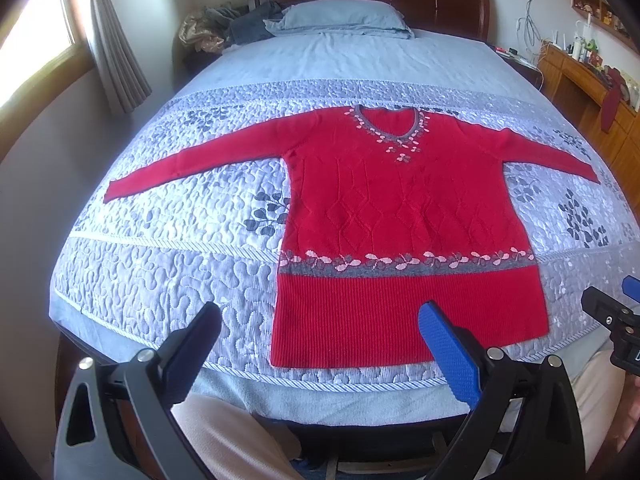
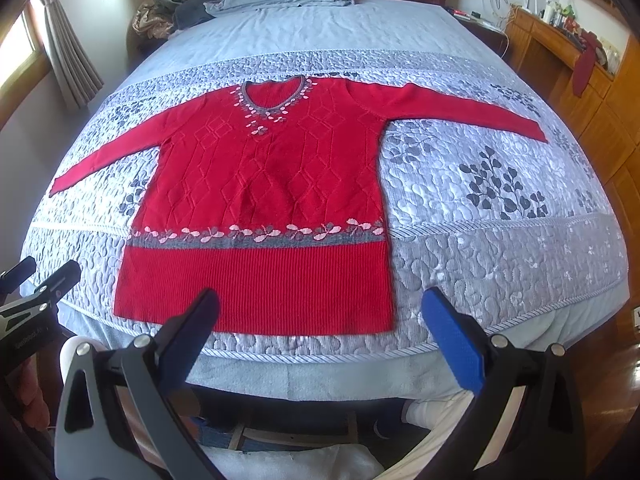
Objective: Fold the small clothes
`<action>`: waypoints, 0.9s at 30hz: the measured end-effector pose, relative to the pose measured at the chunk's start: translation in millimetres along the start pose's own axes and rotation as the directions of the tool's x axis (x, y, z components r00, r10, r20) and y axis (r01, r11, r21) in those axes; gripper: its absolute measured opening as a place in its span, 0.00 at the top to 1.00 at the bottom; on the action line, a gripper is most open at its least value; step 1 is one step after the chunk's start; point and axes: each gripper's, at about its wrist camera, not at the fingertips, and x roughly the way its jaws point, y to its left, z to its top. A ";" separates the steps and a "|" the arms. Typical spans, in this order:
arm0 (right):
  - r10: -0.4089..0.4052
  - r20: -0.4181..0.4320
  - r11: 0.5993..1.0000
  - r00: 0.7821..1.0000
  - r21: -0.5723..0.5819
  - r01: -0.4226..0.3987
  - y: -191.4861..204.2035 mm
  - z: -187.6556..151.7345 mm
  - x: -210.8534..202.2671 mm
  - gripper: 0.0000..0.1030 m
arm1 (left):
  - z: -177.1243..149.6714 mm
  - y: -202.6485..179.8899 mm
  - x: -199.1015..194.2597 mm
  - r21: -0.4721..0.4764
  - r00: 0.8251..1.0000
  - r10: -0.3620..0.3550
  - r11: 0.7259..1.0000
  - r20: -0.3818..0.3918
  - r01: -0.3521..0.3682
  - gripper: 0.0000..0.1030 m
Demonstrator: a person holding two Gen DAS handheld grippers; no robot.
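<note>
A red knit sweater (image 1: 400, 208) lies flat and face up on the bed, both sleeves spread out sideways, hem toward me. It has a grey V-neck trim and a grey band with pink flowers above the ribbed hem. It also shows in the right wrist view (image 2: 268, 184). My left gripper (image 1: 320, 316) is open and empty, held above the foot of the bed near the hem's left half. My right gripper (image 2: 320, 304) is open and empty, near the hem's right corner. It shows at the right edge of the left wrist view (image 1: 612, 304).
The bed carries a grey-blue quilted cover (image 1: 168, 264) with leaf prints. A pillow (image 1: 344, 18) and a pile of clothes (image 1: 224, 28) lie by the dark wooden headboard. A wooden desk (image 2: 568, 60) stands to the right, a curtained window (image 1: 36, 48) to the left.
</note>
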 end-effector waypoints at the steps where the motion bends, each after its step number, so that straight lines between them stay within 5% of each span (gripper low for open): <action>1: 0.000 0.000 1.000 1.000 0.001 0.000 -0.2 -0.3 -0.1 0.03 | 0.1 0.1 -0.2 0.000 1.000 -0.001 1.000 0.001 0.001 0.04; 27: 0.000 -0.004 1.000 1.000 0.011 0.000 -6.1 0.9 2.5 0.03 | 3.3 -1.3 0.2 0.005 1.000 0.001 1.000 0.004 -0.001 0.04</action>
